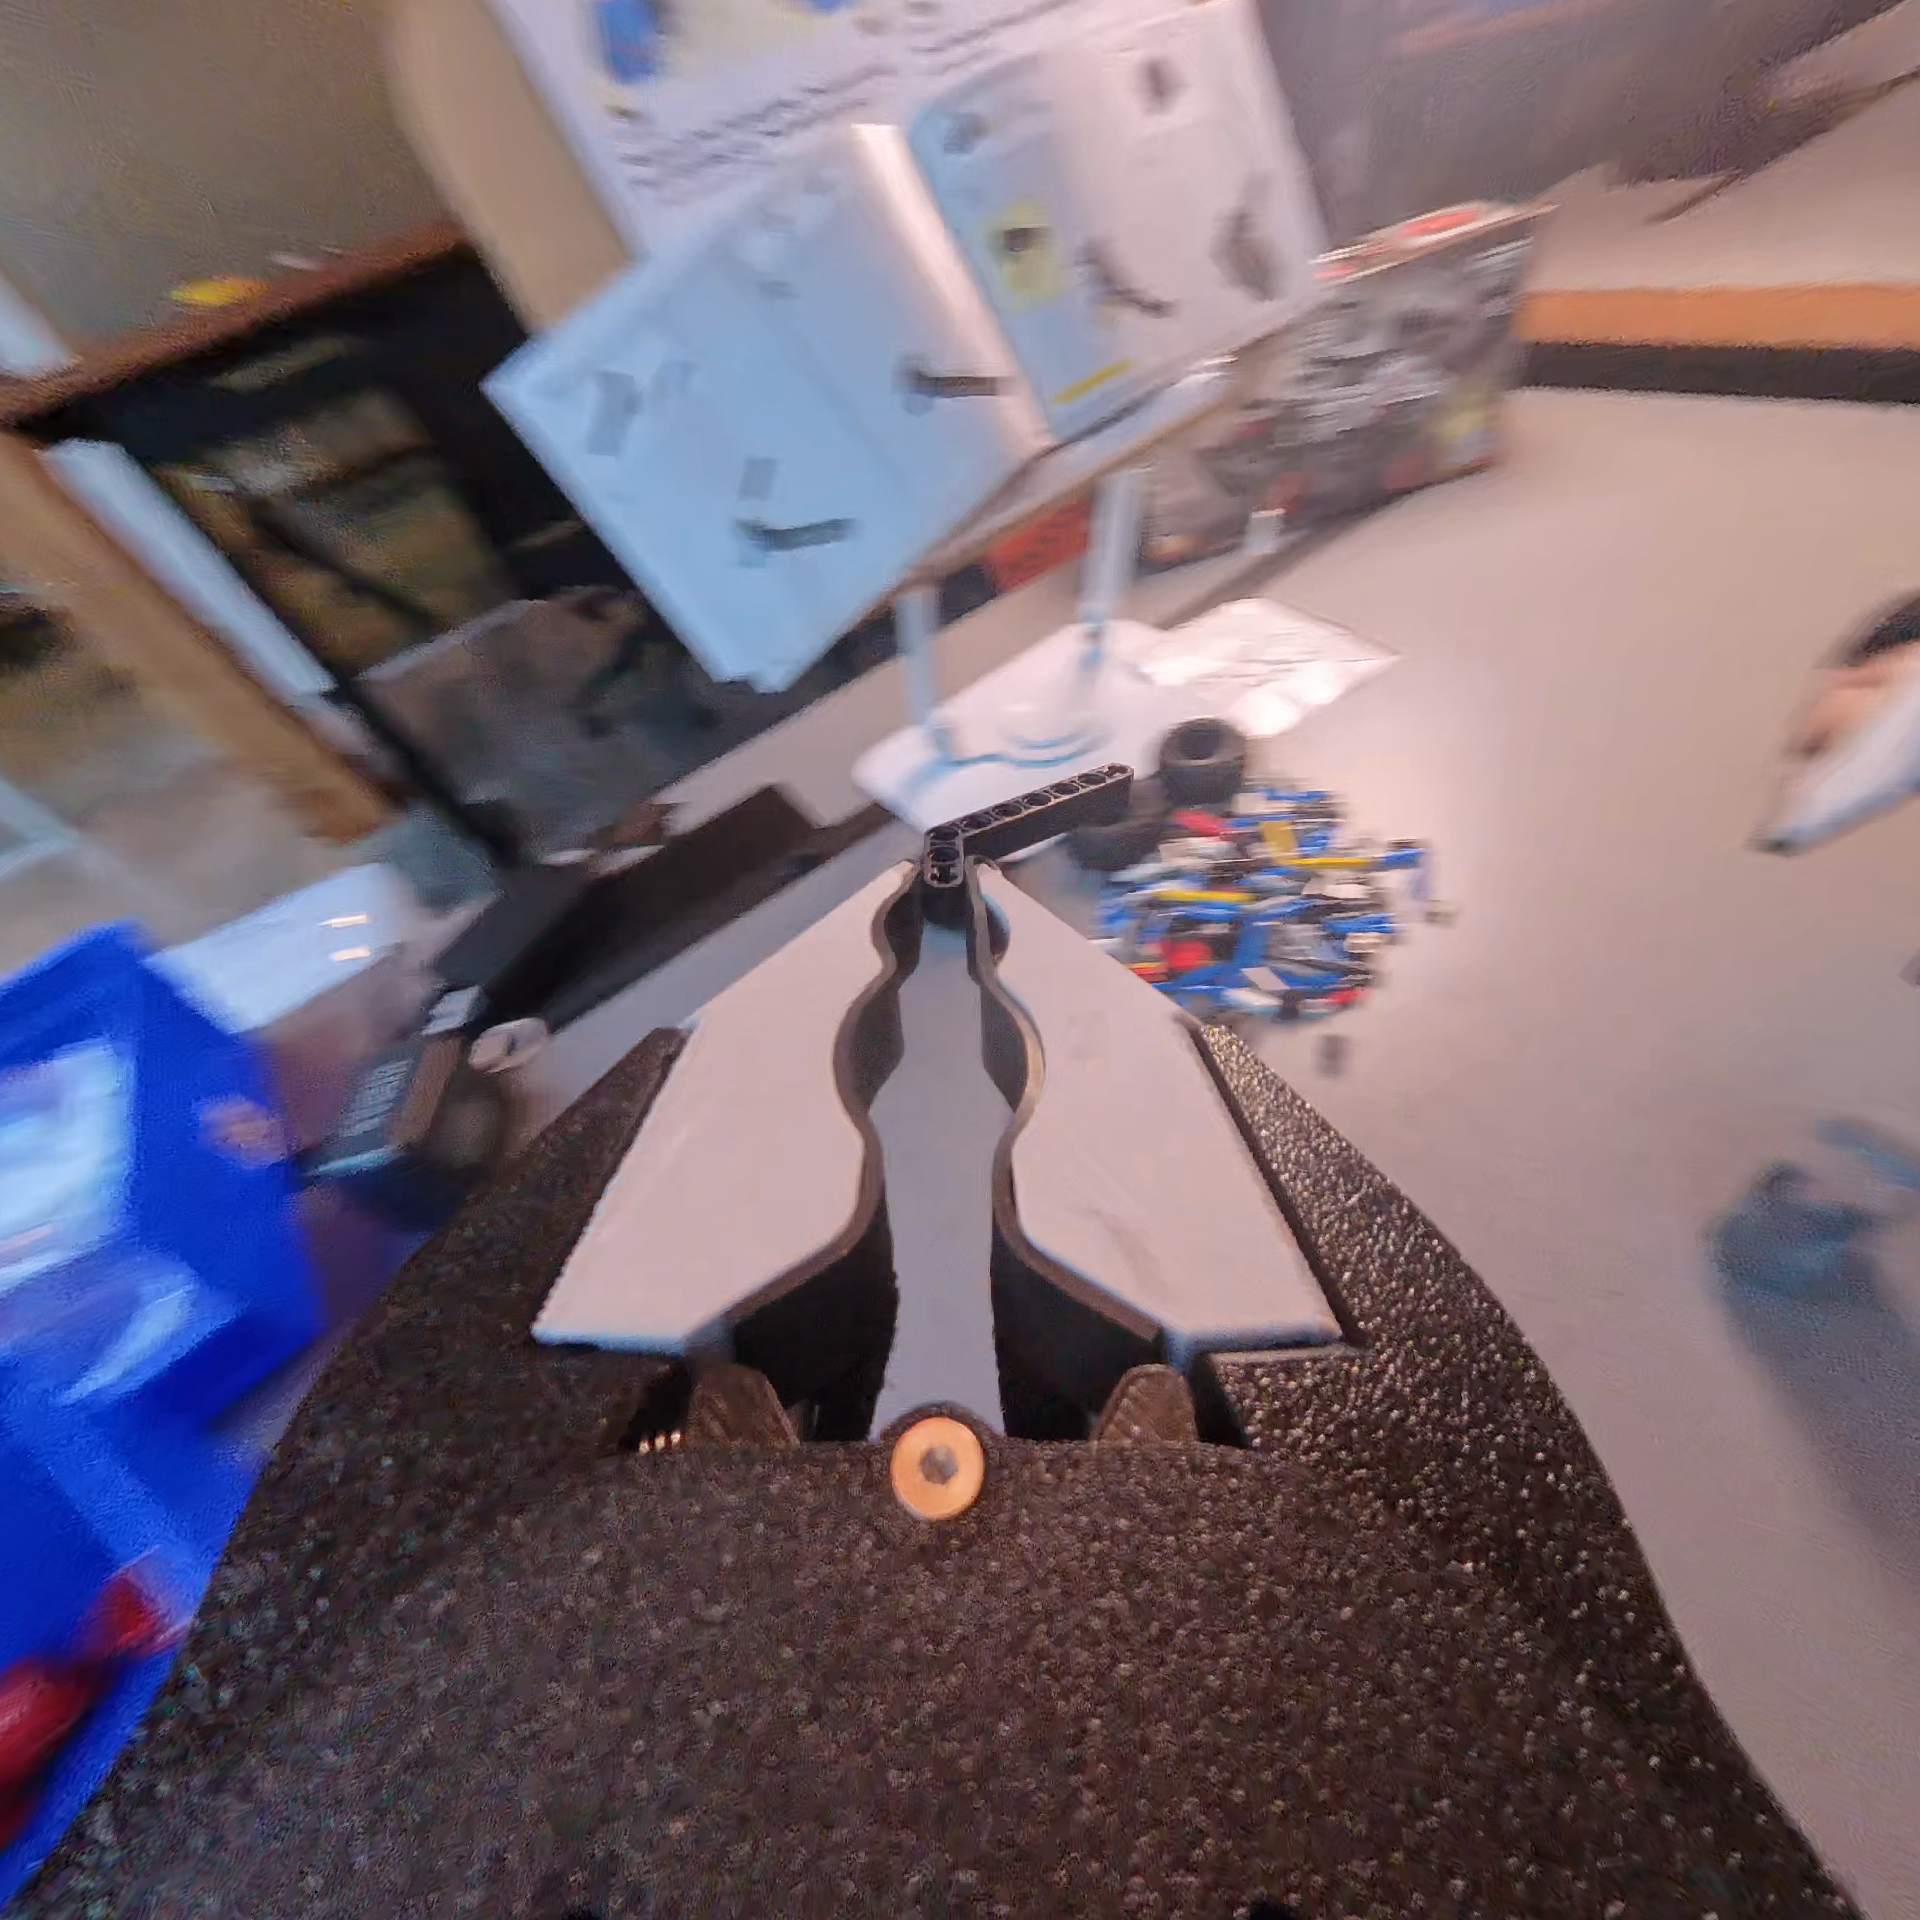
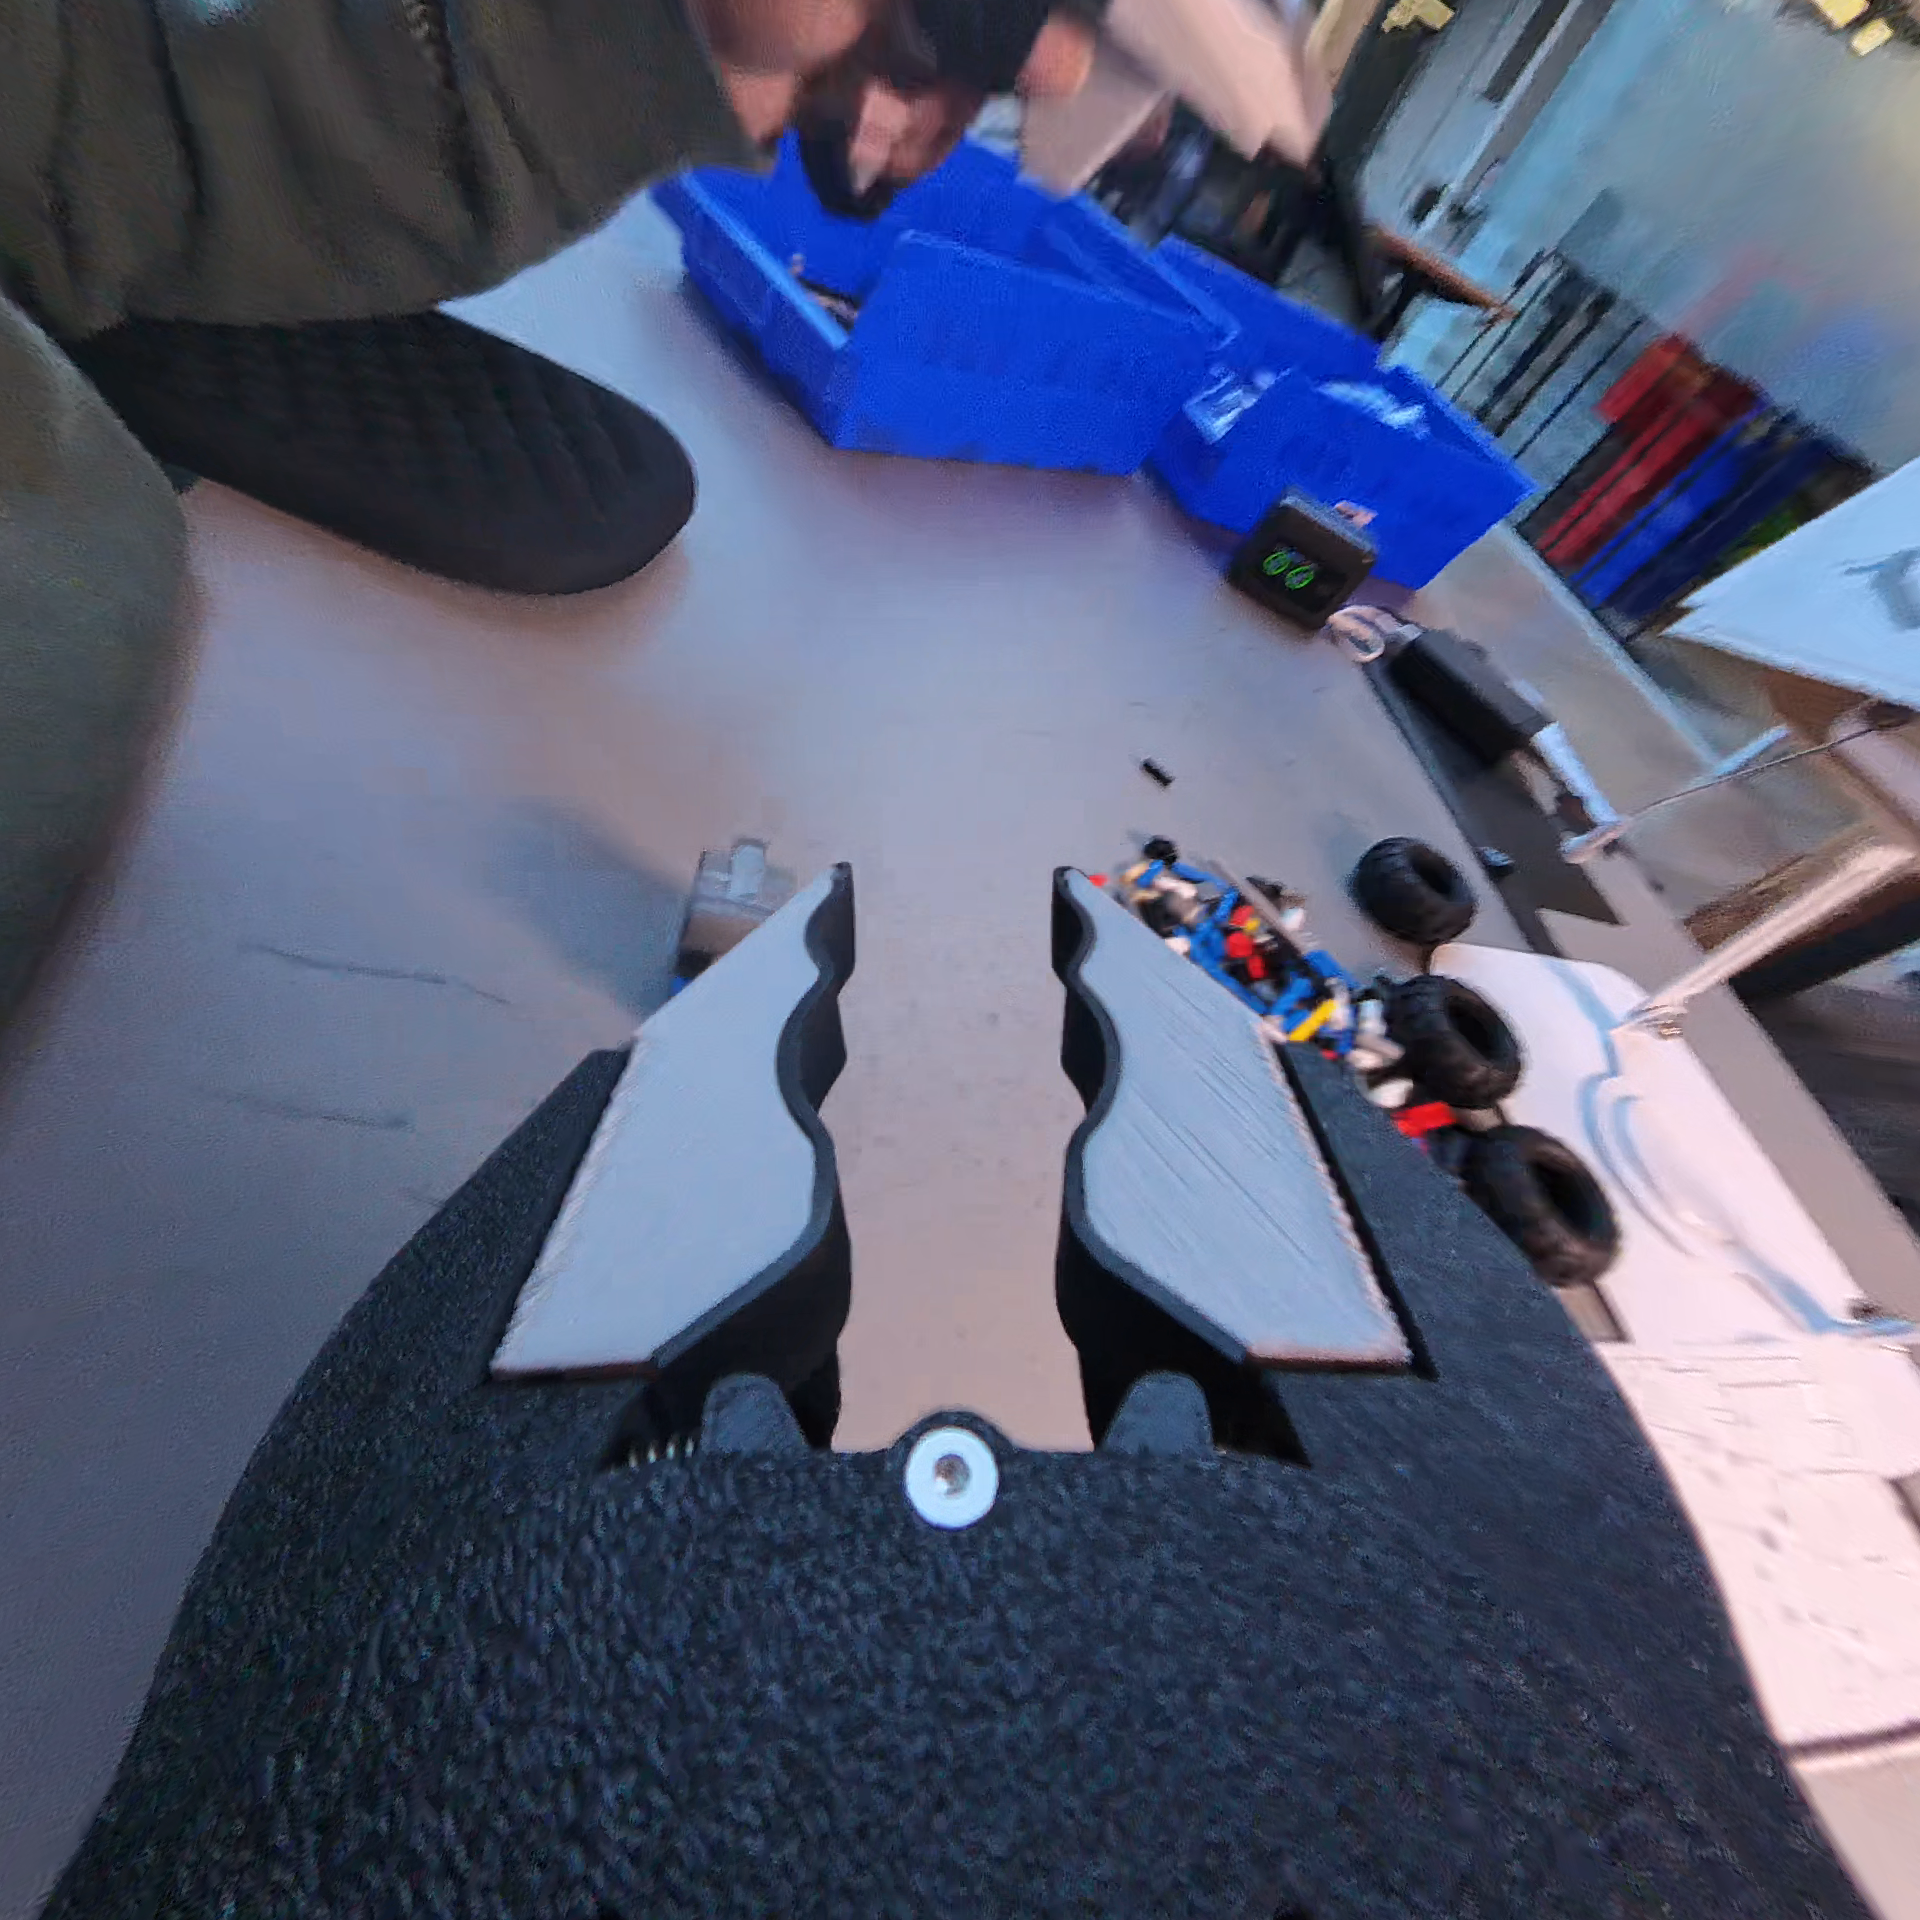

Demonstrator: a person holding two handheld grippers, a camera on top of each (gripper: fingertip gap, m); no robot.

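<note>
Up front, the left gripper (image 1: 948, 883) is clenched on a black L-shaped beam (image 1: 1039, 816), pinching its short leg between the fingertips while the long leg, pierced with a row of holes, sticks out to the right. Beam and gripper are raised above the grey table (image 1: 1558, 727). Just beyond and to the right of the beam lies a pile of small bricks (image 1: 1262, 914), blue, yellow, red and black, resting on the table. A black tyre (image 1: 1200, 758) sits at the far edge of the pile. Behind the tyre stands a white stand (image 1: 1039, 717) carrying an open booklet (image 1: 790, 436); the view here is blurred by motion. Left of the beam, near the frame's edge, is a blue bin (image 1: 125, 1143).

The right gripper (image 2: 953, 894) is released, its fingers well apart with only bare table (image 2: 935, 644) between them. The pile (image 2: 1236, 951) lies just beside its right finger. Three tyres (image 2: 1455, 1039) line the pile's right side, next to the white stand base (image 2: 1714, 1247). A small clear piece (image 2: 732, 883) shows beyond the left fingertip. Far past the pile, blue bins (image 2: 997, 353) stand in a row, with a small black device (image 2: 1304, 561) in front of them. A person's sleeve (image 2: 312, 156) fills the upper left.
</note>
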